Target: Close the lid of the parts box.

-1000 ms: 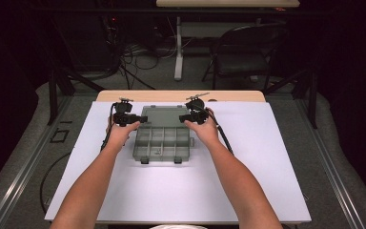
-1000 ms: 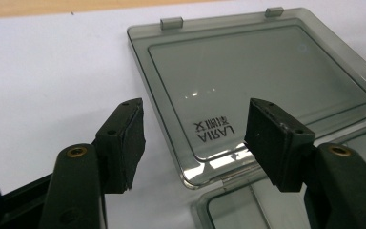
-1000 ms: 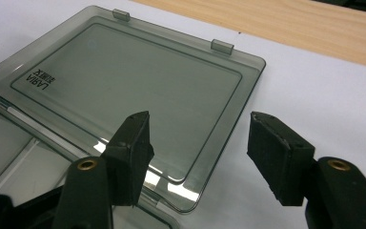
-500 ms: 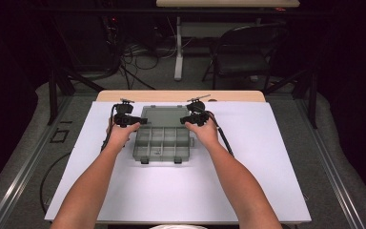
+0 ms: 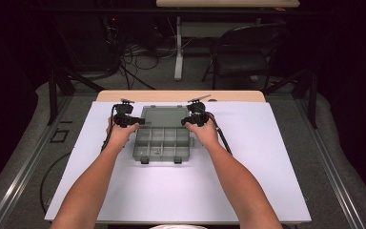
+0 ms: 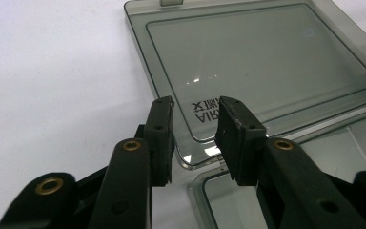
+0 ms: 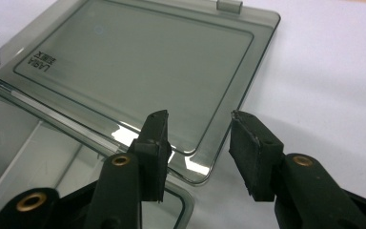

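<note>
White sheet (image 5: 171, 191) covered the tabletop, lit against a dark room. Nearest the camera in the high view, both forearms came in from the bottom edge and converged on a smoky-grey plastic organizer box (image 5: 163, 142) lying mid-table. Box was open: compartmented base toward the person, two latches on its near edge, dividers visible, small parts in one cell too tiny to identify. Lid (image 5: 164, 116) was folded flat on the sheet beyond the base, hinge line between them. Left gripper (image 5: 132, 121) sat at the lid's left corner by the hinge; in the left gripper view (image 6: 194, 125) its jaws straddled that lid corner, part-way apart after just closing in, pads not pressing on the plastic as far as I could tell. Printed lettering on the lid showed between them. Right gripper (image 5: 187, 121) mirrored it at the lid's right corner; in the right gripper view (image 7: 198, 138) jaws had likewise just been narrowing, lid edge in the gap, no firm contact visible. Past the table: wooden edge strip (image 5: 181, 95), then floor with tangled cables (image 5: 138, 55), a table leg, and a dark folding chair (image 5: 243, 52) at the back.
</note>
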